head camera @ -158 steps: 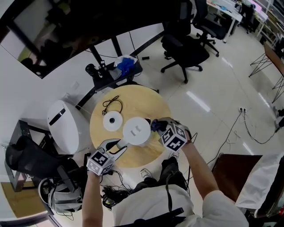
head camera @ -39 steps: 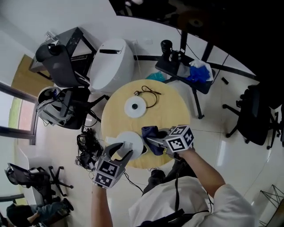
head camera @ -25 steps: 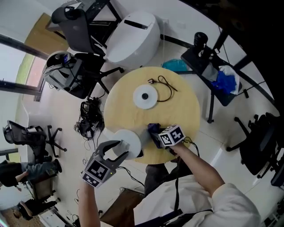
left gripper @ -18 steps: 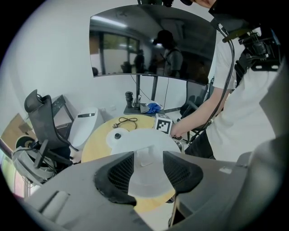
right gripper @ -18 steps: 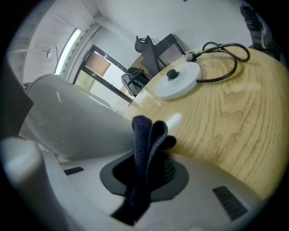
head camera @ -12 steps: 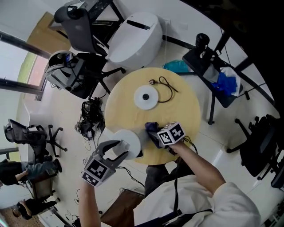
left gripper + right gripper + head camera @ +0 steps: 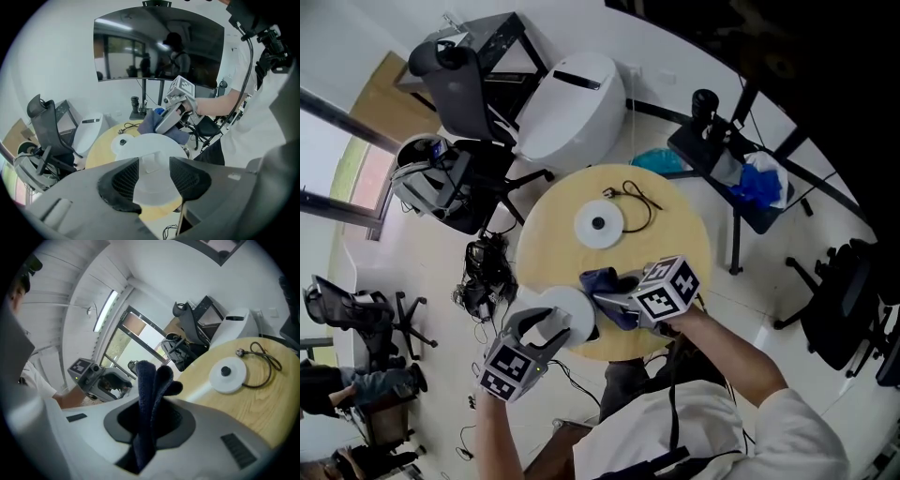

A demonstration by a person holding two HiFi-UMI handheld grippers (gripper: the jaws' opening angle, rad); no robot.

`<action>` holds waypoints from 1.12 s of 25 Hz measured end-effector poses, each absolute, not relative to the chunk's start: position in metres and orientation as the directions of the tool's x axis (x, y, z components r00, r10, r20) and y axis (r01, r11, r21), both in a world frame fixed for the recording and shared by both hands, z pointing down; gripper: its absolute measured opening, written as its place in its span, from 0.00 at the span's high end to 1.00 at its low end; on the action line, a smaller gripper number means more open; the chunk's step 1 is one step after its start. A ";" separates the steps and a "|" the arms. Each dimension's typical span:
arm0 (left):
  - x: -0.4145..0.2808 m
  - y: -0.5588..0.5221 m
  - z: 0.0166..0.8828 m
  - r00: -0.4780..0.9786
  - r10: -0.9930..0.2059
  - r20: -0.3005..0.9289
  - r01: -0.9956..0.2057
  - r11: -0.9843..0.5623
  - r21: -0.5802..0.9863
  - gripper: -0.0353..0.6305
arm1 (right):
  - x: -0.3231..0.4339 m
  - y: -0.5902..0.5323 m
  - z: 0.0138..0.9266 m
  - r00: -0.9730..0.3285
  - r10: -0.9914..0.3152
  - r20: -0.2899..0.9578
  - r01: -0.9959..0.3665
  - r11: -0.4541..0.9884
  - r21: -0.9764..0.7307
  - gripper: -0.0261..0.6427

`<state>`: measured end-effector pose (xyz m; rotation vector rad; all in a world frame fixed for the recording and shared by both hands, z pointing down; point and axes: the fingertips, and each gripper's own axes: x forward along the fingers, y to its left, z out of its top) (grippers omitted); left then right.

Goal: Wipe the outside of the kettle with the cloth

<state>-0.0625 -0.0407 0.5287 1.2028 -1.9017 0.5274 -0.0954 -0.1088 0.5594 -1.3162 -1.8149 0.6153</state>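
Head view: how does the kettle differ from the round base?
The kettle stands at the table's near edge with the left gripper at its handle; the base lies alone nearer the middle. The base has a dark centre stud and a black cord; the kettle's top is plain white. Both are white and round from above.

Bright, even indoor light. Daylight from window [image 7: 136, 345] far left, ceiling strip [image 7: 105, 310] lit. Soft glare on floor [image 7: 769, 272]. White kettle [image 7: 150, 145] nearly blown out; cloth [image 7: 147, 390] close to lens, soft. Gripper views fisheye, black corners. Head view sharp, edges curved.
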 end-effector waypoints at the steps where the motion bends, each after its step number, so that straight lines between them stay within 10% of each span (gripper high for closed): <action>1: -0.063 -0.042 0.529 -0.222 -0.549 0.806 -0.885 0.461 0.070 0.63 | -0.097 -0.109 0.552 -0.126 0.946 0.298 0.559 0.316 -0.767 0.86; 13: -0.064 -0.046 0.527 -0.229 -0.582 0.780 -0.859 0.497 0.119 0.63 | -0.113 -0.100 0.599 0.089 0.908 0.409 0.650 0.258 -0.715 0.86; 28: -0.064 -0.052 0.528 -0.276 -0.559 0.782 -0.809 0.574 0.125 0.65 | -0.109 -0.111 0.762 0.202 0.527 0.825 0.896 0.241 -0.374 0.86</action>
